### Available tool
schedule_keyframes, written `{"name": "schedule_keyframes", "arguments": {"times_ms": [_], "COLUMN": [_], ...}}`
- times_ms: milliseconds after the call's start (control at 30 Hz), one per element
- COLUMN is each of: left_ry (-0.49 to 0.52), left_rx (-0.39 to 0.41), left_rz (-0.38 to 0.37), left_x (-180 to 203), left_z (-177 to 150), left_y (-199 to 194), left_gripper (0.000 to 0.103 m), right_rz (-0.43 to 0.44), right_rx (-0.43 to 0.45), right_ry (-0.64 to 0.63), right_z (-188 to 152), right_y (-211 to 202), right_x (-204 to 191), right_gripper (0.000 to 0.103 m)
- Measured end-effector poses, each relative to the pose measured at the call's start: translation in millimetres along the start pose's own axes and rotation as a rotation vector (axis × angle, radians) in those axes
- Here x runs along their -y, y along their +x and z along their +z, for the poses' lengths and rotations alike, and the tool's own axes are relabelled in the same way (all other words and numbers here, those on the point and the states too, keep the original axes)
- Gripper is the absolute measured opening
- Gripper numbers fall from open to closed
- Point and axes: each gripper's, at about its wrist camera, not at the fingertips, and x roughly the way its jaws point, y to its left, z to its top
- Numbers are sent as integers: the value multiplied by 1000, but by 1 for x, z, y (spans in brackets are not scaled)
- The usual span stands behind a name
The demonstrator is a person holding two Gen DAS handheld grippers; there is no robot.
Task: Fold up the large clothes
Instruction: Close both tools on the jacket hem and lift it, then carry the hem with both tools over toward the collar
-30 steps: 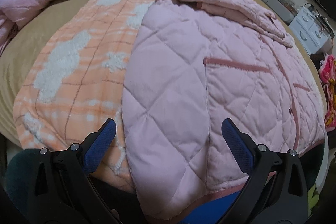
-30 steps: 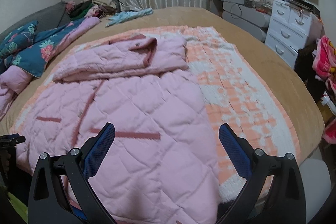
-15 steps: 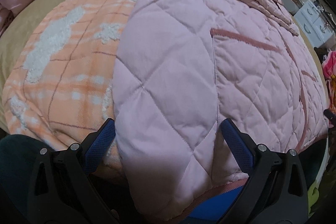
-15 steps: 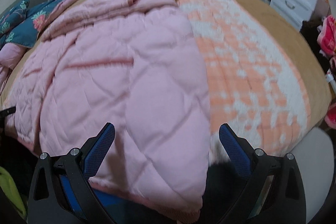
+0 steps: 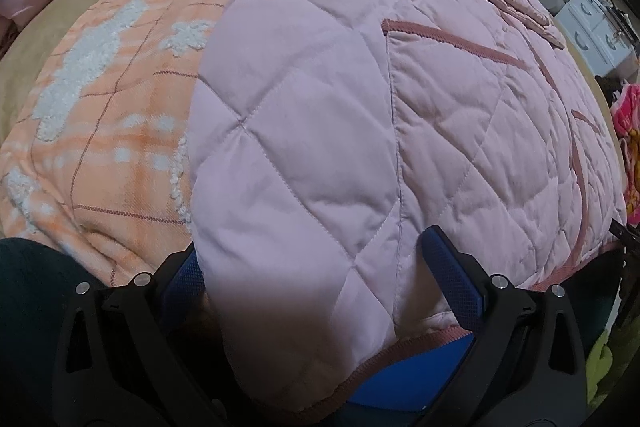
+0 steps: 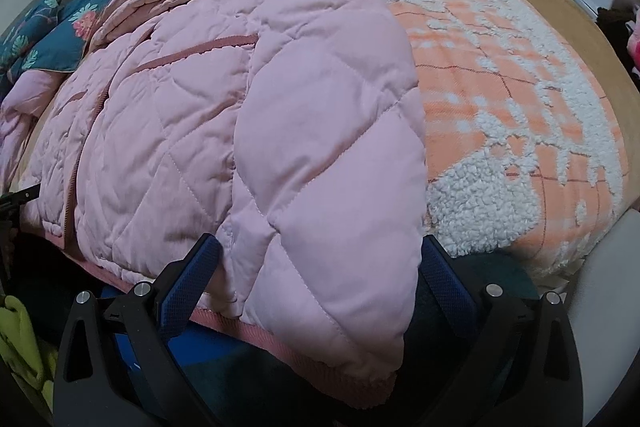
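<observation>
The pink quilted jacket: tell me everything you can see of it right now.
The pink quilted jacket is pale pink, padded, diamond-stitched, with darker pink trim along the hem and pocket openings. It lies spread flat on an orange-and-white fleecy blanket on the bed, sleeves folded across its far end. Its near hem hangs over the bed edge. The left gripper and right gripper each have open fingers straddling a bottom corner, not yet closed on it.
</observation>
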Motion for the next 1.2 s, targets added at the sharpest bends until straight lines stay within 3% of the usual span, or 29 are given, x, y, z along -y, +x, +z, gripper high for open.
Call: {"name": "schedule_keyframes", "arguments": {"times_ms": [67,100,133,233,300,367,433,500,600,767,1200], "left_ry": [0,0,2,3,4,5,5,6,55,125,117], "left_rx": [0,1,1,3,12,29,53,72,129,219,368], "left_rz": [-1,-1,-3,-10,-26,-33,-48,-57,-71,-70,-117], "left_x": [0,0,0,-3,-1,-1,-1,-1,7,18,28], "left_z": [0,0,0,-3,-2,-3,-3,-3,-1,11,45], "left_y": [0,0,0,-3,-5,-10,-18,-25,-44,-71,-107], "left_gripper": [94,94,94,93,85,70,42,26,12,9,9], "right_rz": [3,22,68,41,76,86,97,125,165,234,265], "right_rx": [5,7,12,52,87,122,158,201,253,335,410], "right_ry": [-9,-11,-14,-73,-53,-62,-71,-55,-8,70,95], "right_z": [-1,0,0,1,5,11,16,21,31,47,73], "right_y": [0,0,-2,-12,-24,-36,-46,-58,-70,-89,-110], "right_x": [-1,-2,-6,-19,-19,-24,-29,-30,-27,-19,-17], "right_gripper": [93,68,62,35,25,24,22,22,21,20,19]}}
